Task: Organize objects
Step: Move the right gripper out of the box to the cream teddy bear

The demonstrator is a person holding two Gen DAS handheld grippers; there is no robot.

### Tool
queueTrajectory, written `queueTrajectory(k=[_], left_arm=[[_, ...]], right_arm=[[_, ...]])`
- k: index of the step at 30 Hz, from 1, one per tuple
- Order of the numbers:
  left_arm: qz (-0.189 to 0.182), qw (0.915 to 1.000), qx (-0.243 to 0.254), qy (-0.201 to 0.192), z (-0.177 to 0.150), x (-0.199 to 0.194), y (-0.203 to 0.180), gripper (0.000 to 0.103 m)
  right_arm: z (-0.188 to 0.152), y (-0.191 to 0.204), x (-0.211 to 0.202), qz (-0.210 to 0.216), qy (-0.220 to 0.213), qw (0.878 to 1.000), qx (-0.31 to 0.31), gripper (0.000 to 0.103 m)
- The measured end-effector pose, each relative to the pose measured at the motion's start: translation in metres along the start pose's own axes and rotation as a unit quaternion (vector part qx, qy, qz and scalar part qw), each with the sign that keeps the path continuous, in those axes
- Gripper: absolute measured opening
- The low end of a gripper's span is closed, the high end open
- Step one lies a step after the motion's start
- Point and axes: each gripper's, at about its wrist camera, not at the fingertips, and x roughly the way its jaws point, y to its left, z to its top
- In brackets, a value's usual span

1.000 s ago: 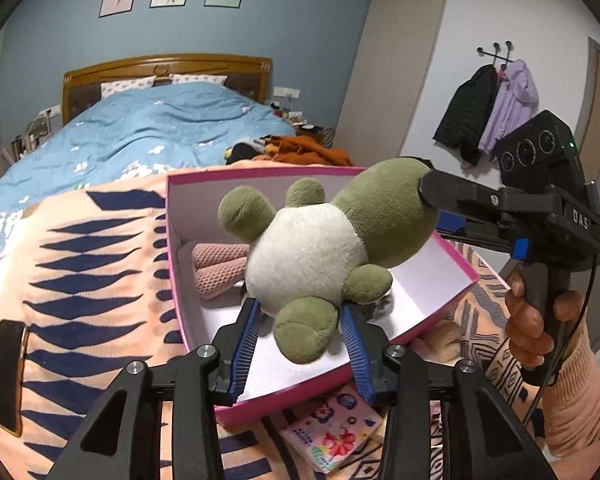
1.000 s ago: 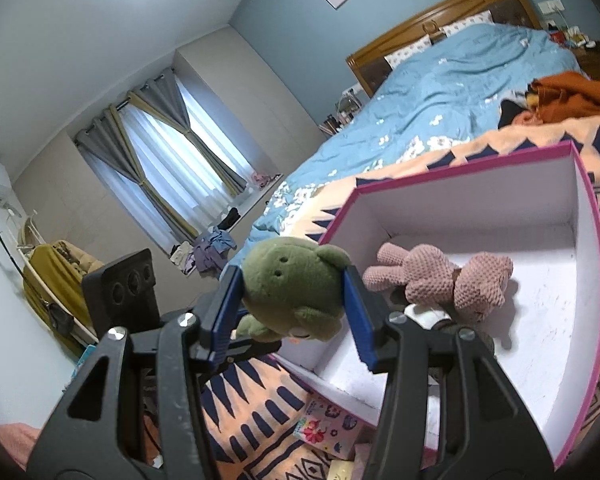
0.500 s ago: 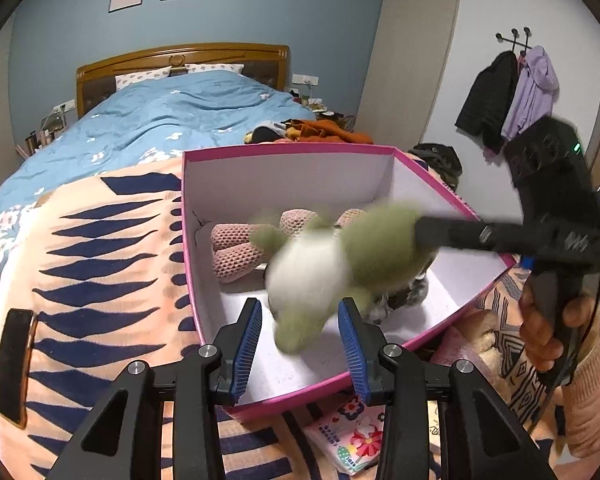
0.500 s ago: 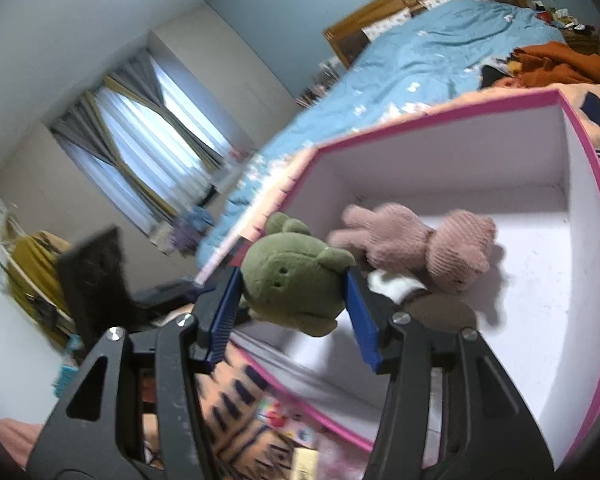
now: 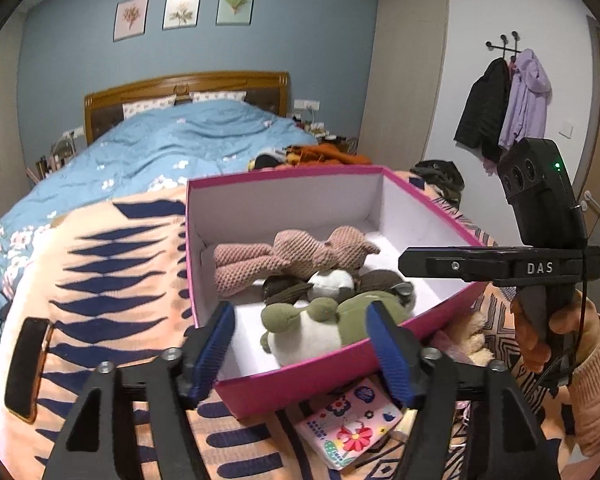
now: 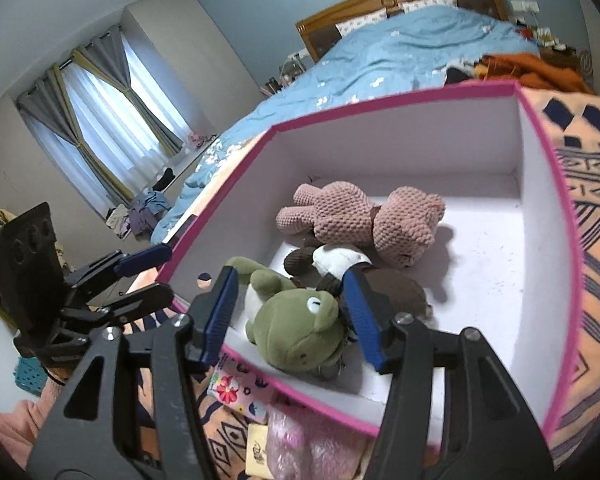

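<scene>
A pink box [image 5: 284, 175] with a white inside [image 6: 400, 136] stands on the patterned blanket. In it lie a pink knitted bear [image 5: 296, 254] [image 6: 364, 220], a brown and white plush [image 5: 332, 282] [image 6: 340, 260] and a green frog plush [image 5: 320, 326] [image 6: 296, 328]. The frog rests on the box floor at the near corner. My left gripper [image 5: 302, 346] [image 6: 156, 276] is outside the near wall, its jaws opening wide and empty. My right gripper [image 6: 290, 314] [image 5: 408, 260] reaches into the box with the frog's head between its opening jaws, and the pads no longer press it.
A flowered booklet [image 5: 348, 424] and a pink plastic bag [image 6: 300, 440] lie in front of the box. A phone [image 5: 28, 364] sits on the blanket at the left. A pale plush [image 5: 468, 332] lies by the box's right side. Orange clothes [image 5: 324, 154] are heaped behind.
The frog, held above the box by both grippers a second ago, has come down and now lies inside it. The left jaws have spread wide and let go. The right jaws have widened.
</scene>
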Motion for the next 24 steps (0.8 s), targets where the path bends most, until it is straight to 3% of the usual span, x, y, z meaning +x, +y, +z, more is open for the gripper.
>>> queueTrajectory(k=[9,11,15,24], left_arm=[[-0.005,0.9986,0.004,-0.053,-0.007,-0.028,-0.021,0.101],[-0.009,0.998,0.0,-0.063,-0.011,-0.035,-0.025,0.102],[-0.021,0.9973,-0.003,-0.07,-0.022,-0.043,-0.036,0.103],[-0.041,0.9982,0.029,-0.033,-0.049,-0.03,-0.071,0.103]], right_arm=[[-0.018,0.023,-0.058,-0.006,-0.057,0.997,-0.042,0.073],[-0.023,0.025,-0.068,-0.009,-0.064,0.997,-0.048,0.078],[-0.043,0.024,-0.084,-0.011,-0.065,0.997,-0.051,0.079],[-0.095,0.002,-0.085,-0.041,-0.023,0.999,-0.015,0.079]])
